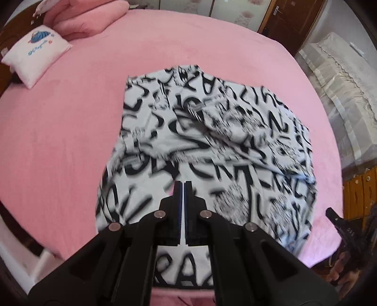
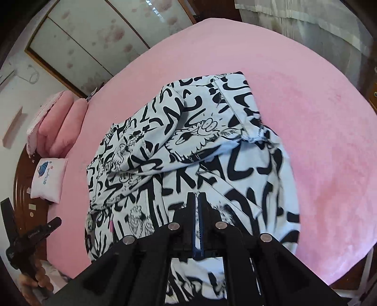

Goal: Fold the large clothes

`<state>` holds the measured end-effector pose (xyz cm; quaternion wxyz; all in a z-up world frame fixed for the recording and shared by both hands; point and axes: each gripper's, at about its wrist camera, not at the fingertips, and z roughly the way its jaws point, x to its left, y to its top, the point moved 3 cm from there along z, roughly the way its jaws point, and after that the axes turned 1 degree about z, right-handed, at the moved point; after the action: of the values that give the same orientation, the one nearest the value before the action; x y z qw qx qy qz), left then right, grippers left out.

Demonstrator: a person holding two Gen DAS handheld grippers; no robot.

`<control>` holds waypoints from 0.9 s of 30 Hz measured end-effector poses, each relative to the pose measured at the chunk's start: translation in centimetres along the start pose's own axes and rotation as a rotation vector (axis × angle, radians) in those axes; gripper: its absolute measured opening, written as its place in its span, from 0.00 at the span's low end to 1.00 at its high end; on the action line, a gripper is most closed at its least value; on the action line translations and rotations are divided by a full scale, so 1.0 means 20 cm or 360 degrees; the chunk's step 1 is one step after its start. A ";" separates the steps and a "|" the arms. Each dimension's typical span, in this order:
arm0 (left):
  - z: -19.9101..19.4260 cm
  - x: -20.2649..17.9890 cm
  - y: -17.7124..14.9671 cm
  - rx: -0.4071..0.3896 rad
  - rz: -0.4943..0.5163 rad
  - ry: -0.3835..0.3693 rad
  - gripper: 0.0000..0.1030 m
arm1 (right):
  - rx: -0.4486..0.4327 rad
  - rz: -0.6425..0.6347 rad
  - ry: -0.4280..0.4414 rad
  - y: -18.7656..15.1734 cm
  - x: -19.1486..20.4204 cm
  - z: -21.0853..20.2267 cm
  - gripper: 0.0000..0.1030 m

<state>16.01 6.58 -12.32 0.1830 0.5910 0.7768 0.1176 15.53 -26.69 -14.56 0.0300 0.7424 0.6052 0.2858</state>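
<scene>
Fabric of the printed garment [image 1: 207, 131] seems pinched in both the left claw [image 1: 183, 186] and right claw [image 2: 197, 197], each clamped on its near hem, lifting it off the bed [image 1: 70, 129] for folding.

A home bedroom: a pink-sheeted bed [image 1: 70, 122], pillows [image 1: 35, 58] at its headboard, floral wardrobe doors [image 2: 94, 40] and a curtain [image 2: 306, 21].

Your left gripper [image 1: 183, 182] and right gripper [image 2: 197, 194] both point forward, fingers pressed nearly together, each held in one of your hands.
</scene>
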 end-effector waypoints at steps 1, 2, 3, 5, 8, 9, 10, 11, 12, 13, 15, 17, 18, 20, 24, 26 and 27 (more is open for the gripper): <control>-0.03 -0.01 -0.04 0.0021 -0.0015 -0.0008 0.00 | 0.0006 -0.0009 -0.0005 -0.03 -0.01 -0.04 0.03; -0.08 -0.02 -0.09 0.0035 -0.0044 -0.0019 0.00 | 0.0017 -0.0016 0.0004 -0.05 -0.02 -0.07 0.03; -0.12 -0.02 -0.14 0.0041 -0.0068 -0.0025 0.00 | 0.0034 -0.0021 0.0025 -0.08 -0.03 -0.12 0.04; -0.19 -0.02 -0.22 0.0047 -0.0099 -0.0032 0.00 | 0.0054 -0.0043 0.0052 -0.13 -0.05 -0.19 0.10; -0.29 -0.03 -0.33 0.0053 -0.0091 -0.0009 0.00 | 0.0080 -0.0109 0.0069 -0.20 -0.07 -0.28 0.36; -0.31 -0.02 -0.36 0.0066 -0.0095 0.0001 0.00 | 0.0069 -0.0124 0.0061 -0.23 -0.08 -0.33 0.41; -0.32 -0.02 -0.38 0.0085 -0.0099 0.0003 0.00 | 0.0067 -0.0122 0.0048 -0.25 -0.10 -0.36 0.42; -0.34 -0.02 -0.42 0.0124 -0.0099 0.0007 0.00 | 0.0070 -0.0112 0.0040 -0.27 -0.11 -0.38 0.44; -0.34 -0.01 -0.45 0.0157 -0.0086 0.0023 0.00 | 0.0085 -0.0088 0.0029 -0.29 -0.13 -0.40 0.48; -0.34 0.00 -0.47 0.0176 -0.0074 0.0040 0.00 | 0.0113 -0.0061 0.0022 -0.31 -0.16 -0.42 0.52; -0.36 0.02 -0.52 0.0205 -0.0048 0.0068 0.00 | 0.0149 -0.0006 0.0026 -0.35 -0.21 -0.42 0.66; -0.36 0.07 -0.57 0.0245 -0.0071 0.0060 0.01 | 0.0171 0.0049 0.0024 -0.38 -0.26 -0.42 0.67; -0.34 0.10 -0.60 0.0283 -0.0091 0.0060 0.03 | 0.0207 0.0095 0.0002 -0.40 -0.31 -0.40 0.67; -0.29 0.15 -0.66 0.0363 -0.0125 0.0086 0.27 | 0.0264 0.0164 -0.0031 -0.44 -0.38 -0.37 0.67; -0.23 0.27 -0.78 0.0401 -0.0159 0.0192 0.50 | 0.0375 0.0240 -0.0048 -0.51 -0.46 -0.28 0.67; -0.19 0.33 -0.83 0.0437 -0.0180 0.0189 0.50 | 0.0426 0.0298 -0.0019 -0.54 -0.49 -0.23 0.67; -0.17 0.36 -0.86 0.0456 -0.0190 0.0201 0.50 | 0.0458 0.0332 -0.0011 -0.56 -0.51 -0.20 0.67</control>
<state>-2.11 9.00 -17.12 0.0544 0.5552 0.8293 0.0316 2.82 -34.32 -19.56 -0.1042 0.7987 0.5596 0.1953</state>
